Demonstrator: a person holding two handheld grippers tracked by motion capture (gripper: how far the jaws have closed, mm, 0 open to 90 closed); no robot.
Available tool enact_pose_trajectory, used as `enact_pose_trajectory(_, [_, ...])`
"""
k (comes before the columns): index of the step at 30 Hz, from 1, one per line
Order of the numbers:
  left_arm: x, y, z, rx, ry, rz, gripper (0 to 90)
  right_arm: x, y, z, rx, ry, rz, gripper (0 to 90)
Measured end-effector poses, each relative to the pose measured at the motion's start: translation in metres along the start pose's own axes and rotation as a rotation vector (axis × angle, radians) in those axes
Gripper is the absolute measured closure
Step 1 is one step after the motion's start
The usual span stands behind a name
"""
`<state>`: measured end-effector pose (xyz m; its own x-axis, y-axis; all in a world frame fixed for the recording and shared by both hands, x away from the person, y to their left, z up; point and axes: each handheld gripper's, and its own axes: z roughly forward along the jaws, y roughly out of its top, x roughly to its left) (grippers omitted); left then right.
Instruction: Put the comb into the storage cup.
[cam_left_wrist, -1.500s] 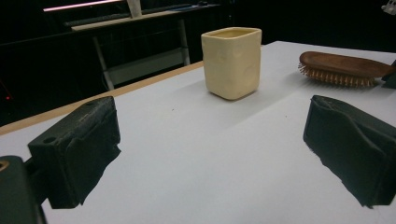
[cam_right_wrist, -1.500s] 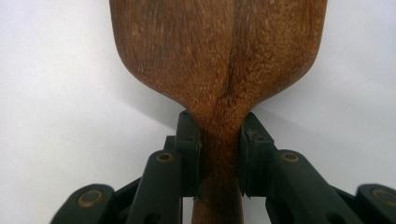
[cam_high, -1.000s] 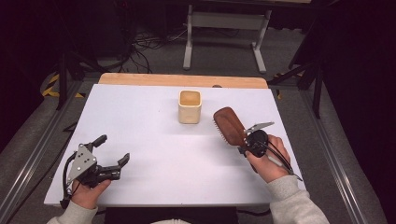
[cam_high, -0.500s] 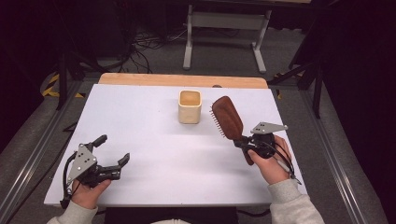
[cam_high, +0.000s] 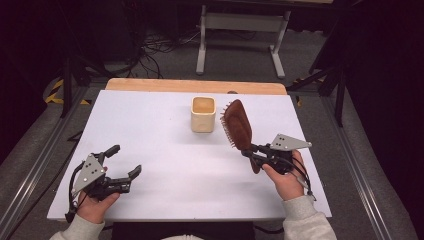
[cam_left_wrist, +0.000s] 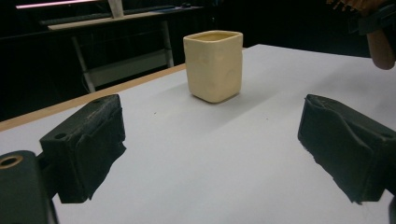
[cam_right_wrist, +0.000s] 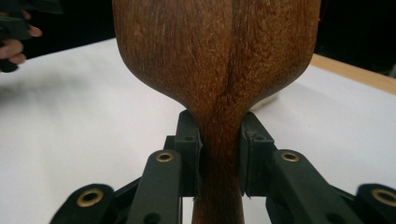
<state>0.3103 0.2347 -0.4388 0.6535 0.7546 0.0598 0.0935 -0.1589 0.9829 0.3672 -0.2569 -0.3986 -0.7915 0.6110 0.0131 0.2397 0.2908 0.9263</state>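
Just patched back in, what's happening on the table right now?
A person is working with a gripper in each hand. The right gripper has its jaws shut on the handle of a wooden hairbrush and holds it off the table, with the brush head beside the cream cup, near its rim. The cup stands upright on the white table. The left gripper sits low at the near left, jaws open with nothing between them, facing the cup.
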Motion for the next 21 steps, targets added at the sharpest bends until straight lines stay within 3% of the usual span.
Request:
enact_pose_trajectory(4, [0.002, 0.002, 0.001, 0.008, -0.023, -0.017, 9.2, 0.003, 0.001, 0.005, -0.059, 0.039, -0.020, 73.5])
enact_pose_trajectory(13, [0.002, 0.014, 0.005, 0.002, -0.052, -0.009, 12.8, 0.012, 0.000, 0.022, -0.152, 0.066, -0.045, 73.5])
enact_pose_trajectory(21, [-0.003, 0.034, 0.016, 0.010, -0.089, 0.008, 12.1, 0.021, 0.005, 0.041, -0.171, 0.084, -0.068, 73.5])
